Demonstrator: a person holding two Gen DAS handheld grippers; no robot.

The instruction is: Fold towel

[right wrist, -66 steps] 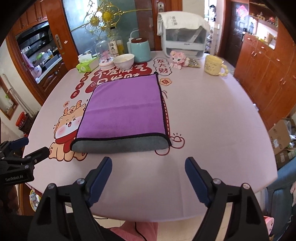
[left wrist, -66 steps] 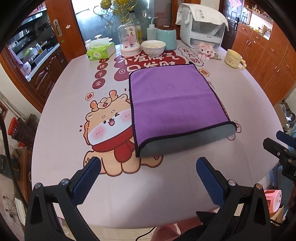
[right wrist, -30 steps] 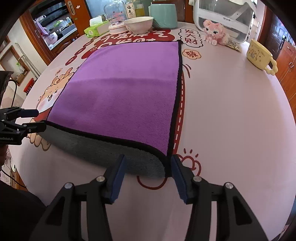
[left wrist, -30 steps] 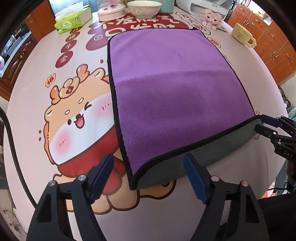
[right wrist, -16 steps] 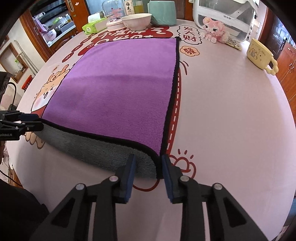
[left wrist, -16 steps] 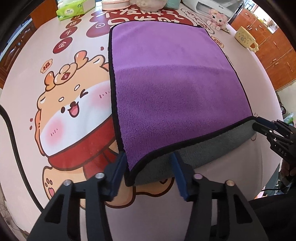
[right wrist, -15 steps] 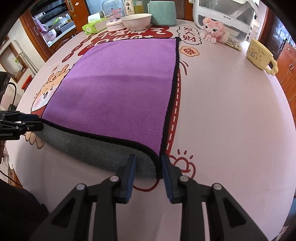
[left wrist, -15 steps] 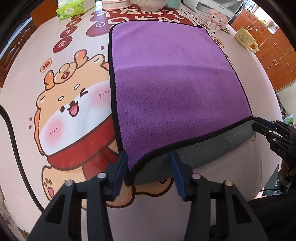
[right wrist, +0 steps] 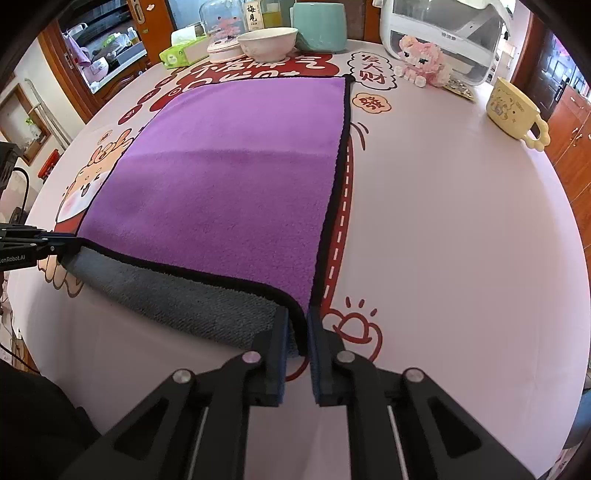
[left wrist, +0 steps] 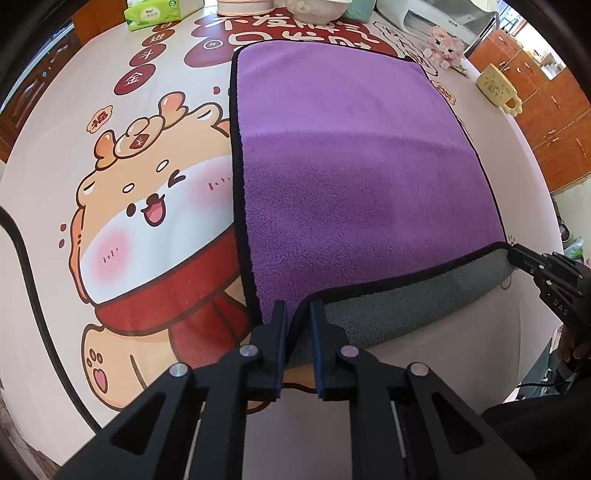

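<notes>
A purple towel [left wrist: 343,170] with black trim and a grey underside lies flat on the table, folded once, its fold along the near edge. My left gripper [left wrist: 297,314] is shut on the towel's near left corner. My right gripper [right wrist: 296,317] is shut on the near right corner of the towel [right wrist: 229,177]. The right gripper also shows at the right edge of the left wrist view [left wrist: 517,254], and the left gripper at the left edge of the right wrist view [right wrist: 72,243].
The table [right wrist: 461,240] has a pink cloth with a cartoon deer [left wrist: 147,206]. At the far edge stand a tissue box [right wrist: 181,51], a white bowl [right wrist: 267,42], a teal jar [right wrist: 319,26], a pink toy [right wrist: 424,59], a white appliance [right wrist: 450,26] and a yellow mug [right wrist: 511,107].
Both grippers have closed from a narrow opening onto the towel's near corners. The corners are now pinched between the fingers.
</notes>
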